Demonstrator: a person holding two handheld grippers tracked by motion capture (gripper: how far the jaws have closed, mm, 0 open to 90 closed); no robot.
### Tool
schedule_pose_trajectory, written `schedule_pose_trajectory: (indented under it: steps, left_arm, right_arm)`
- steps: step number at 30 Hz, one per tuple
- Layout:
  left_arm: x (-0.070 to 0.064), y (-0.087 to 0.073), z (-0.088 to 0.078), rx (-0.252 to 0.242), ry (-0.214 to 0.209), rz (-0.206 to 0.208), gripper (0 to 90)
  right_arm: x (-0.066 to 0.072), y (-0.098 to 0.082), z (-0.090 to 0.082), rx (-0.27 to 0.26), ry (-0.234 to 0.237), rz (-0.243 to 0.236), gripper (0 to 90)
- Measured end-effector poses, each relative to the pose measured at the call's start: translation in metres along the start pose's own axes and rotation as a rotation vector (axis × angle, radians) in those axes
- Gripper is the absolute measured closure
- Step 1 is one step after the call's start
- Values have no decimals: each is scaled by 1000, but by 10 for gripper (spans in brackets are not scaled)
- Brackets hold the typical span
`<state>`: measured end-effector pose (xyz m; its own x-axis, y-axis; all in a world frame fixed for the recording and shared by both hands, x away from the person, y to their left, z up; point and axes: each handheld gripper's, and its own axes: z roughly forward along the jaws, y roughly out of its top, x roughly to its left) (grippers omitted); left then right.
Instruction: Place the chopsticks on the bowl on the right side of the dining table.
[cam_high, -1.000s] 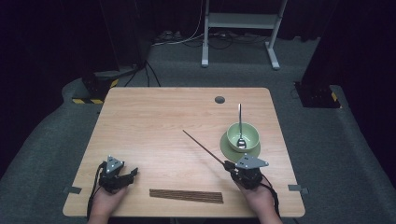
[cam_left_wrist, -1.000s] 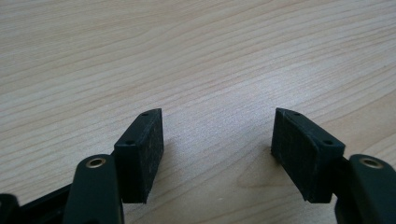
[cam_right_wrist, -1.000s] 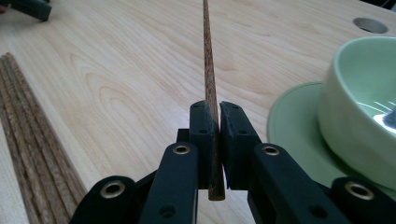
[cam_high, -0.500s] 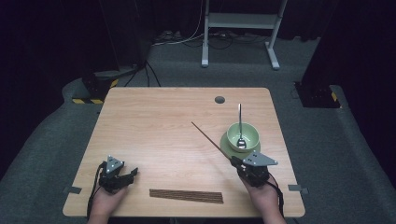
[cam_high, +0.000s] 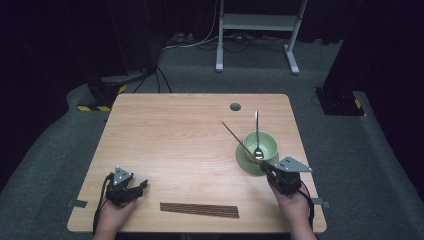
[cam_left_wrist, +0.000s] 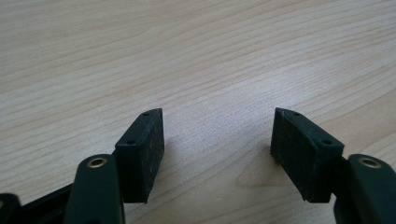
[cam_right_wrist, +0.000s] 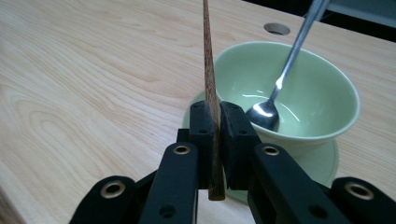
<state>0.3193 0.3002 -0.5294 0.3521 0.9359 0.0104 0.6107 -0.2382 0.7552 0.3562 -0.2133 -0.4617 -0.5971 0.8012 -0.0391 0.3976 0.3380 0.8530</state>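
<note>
Near the worktop's right front corner, my right gripper (cam_high: 266, 167) pinches one chopstick (cam_right_wrist: 208, 84) tight, beside the green bowl (cam_high: 260, 145); my left gripper (cam_left_wrist: 217, 154) gapes wide, empty.

Chopstick (cam_right_wrist: 208, 70) tip beyond top edge

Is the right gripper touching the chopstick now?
Touching. The right gripper view shows the right gripper with both jaws closed on the chopstick, no gap either side.
</note>
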Motion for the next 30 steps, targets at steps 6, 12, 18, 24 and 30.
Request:
schedule_pose_trajectory:
  steps: [6,12,18,24,30]
  left_arm:
    - [-1,0,0,-2,3,10,350]
    - [-1,0,0,-2,3,12,351]
    - [-1,0,0,-2,0,10,352]
    - [-1,0,0,0,7,16,350]
    - [-2,0,0,-3,13,13,349]
  right_arm:
    - [-10,4,4,4,-25,18,841]
    - [-18,9,9,12,-45,35,842]
    - [-23,7,11,10,-62,58,842]
    - [-25,0,7,21,-82,49,841]
    - [-32,-4,1,19,-109,60,841]
